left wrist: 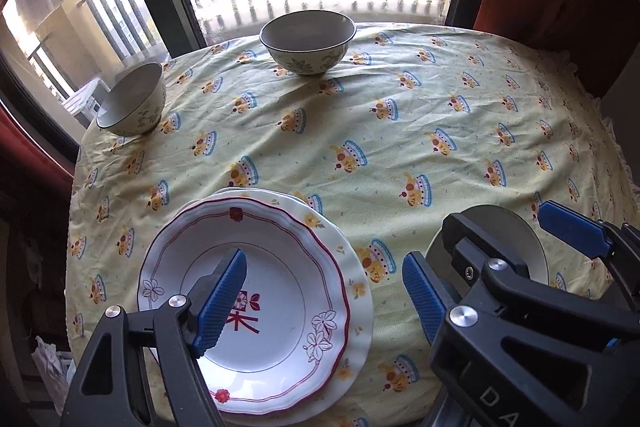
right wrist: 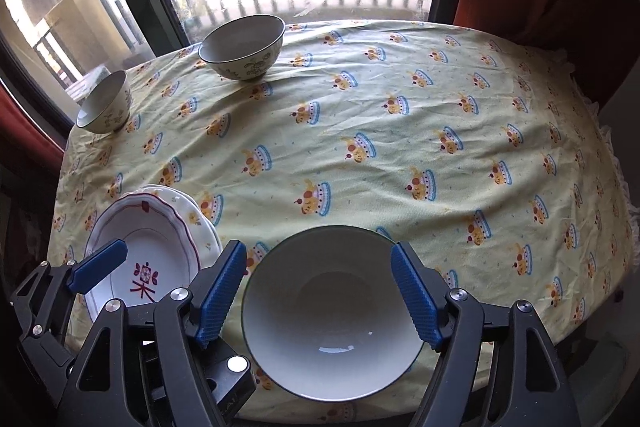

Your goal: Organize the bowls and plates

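Plates and bowls sit on a round worktop (left wrist: 400, 131) covered by a yellow patterned cloth. Taking the stack of plates (left wrist: 256, 307) at the near left edge as landmark: the left tool (left wrist: 324, 291) hangs just over its right half, fingers spread wide and pinching nothing, one blue pad above the top plate's well. Just right of the stack stands a large white bowl (right wrist: 328, 315); the right tool (right wrist: 320, 291) hovers over it, fingers spread to either side of the rim, seemingly clear of it. Far beyond the stack, near the window, a medium bowl (left wrist: 308, 43) stands upright; a small bowl (left wrist: 134, 101) stands at the far left edge. Judging by position, the left tool is nearer both far bowls, which lie up and away from it, well apart.
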A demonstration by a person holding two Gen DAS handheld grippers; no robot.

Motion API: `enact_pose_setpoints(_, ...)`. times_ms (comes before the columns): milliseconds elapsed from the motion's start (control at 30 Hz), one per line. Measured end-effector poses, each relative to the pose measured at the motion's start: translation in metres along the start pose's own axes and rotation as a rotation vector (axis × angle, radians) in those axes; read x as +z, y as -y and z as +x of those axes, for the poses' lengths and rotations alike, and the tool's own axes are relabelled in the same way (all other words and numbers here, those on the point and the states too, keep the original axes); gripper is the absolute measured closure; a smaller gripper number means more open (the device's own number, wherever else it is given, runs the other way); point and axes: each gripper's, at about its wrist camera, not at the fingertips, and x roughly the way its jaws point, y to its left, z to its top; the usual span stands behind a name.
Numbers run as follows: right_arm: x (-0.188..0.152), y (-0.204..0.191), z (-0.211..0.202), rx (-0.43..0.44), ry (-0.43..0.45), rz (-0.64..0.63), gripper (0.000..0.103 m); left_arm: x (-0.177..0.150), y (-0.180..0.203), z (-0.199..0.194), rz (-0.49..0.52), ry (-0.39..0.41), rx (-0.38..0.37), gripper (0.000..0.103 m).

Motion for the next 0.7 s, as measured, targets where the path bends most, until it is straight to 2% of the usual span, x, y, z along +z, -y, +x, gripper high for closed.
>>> enact_pose_setpoints(433, 0.025, -0.105, 0.002, -0.002, 0.03, 0.022, 0.025, 0.016, -0.106, 0.0, -0.012, 0.03, -0.003, 0.021)
enact_pose_setpoints(700, 0.048, -0.167, 0.013, 0.007, 0.056, 0.026, 0.025, 0.04, -0.166, 0.007, 0.014, 0.059, 0.02, 0.021)
